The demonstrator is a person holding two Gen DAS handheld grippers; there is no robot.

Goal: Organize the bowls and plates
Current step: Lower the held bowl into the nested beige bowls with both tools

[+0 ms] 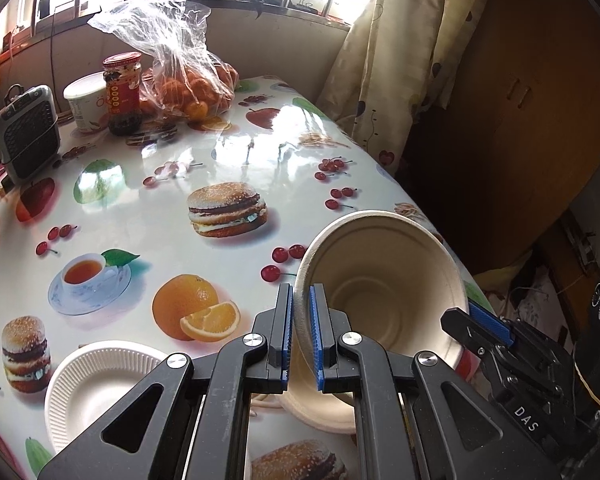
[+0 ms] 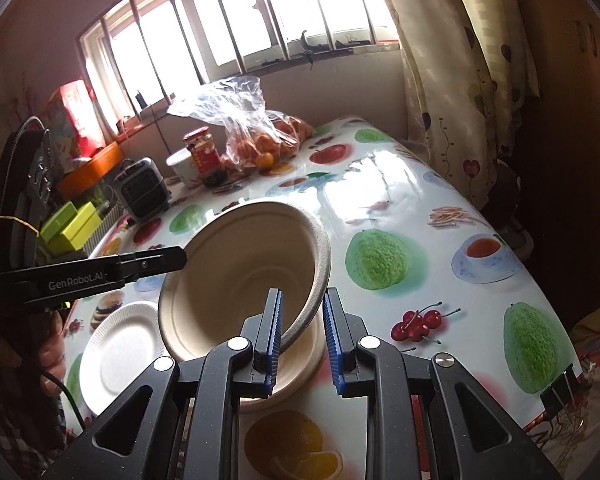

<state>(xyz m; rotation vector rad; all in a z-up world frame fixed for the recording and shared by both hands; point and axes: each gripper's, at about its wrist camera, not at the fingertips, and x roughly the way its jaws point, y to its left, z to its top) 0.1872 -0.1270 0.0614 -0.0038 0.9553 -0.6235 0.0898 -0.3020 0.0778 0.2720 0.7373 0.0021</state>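
A beige paper bowl (image 1: 380, 280) (image 2: 244, 272) hangs tilted over the table, its mouth toward both cameras. My left gripper (image 1: 302, 292) (image 2: 172, 258) is shut on its rim on one side. On the opposite side my right gripper (image 2: 302, 296) (image 1: 472, 316) is shut on the rim, which passes between its blue pads. A second beige bowl (image 1: 320, 412) (image 2: 300, 364) sits upright on the table just below the tilted one, partly hidden by it. To the left of it lies a white ribbed paper plate (image 1: 96, 384) (image 2: 120, 352).
The table has a glossy fruit-print cloth (image 1: 228, 160). At its far end stand a red-lidded jar (image 1: 122, 92), a white tub (image 1: 86, 100), a bag of oranges (image 1: 188, 80) and a small grey fan (image 1: 30, 132). The table edge and a curtain (image 1: 380, 60) are on the right.
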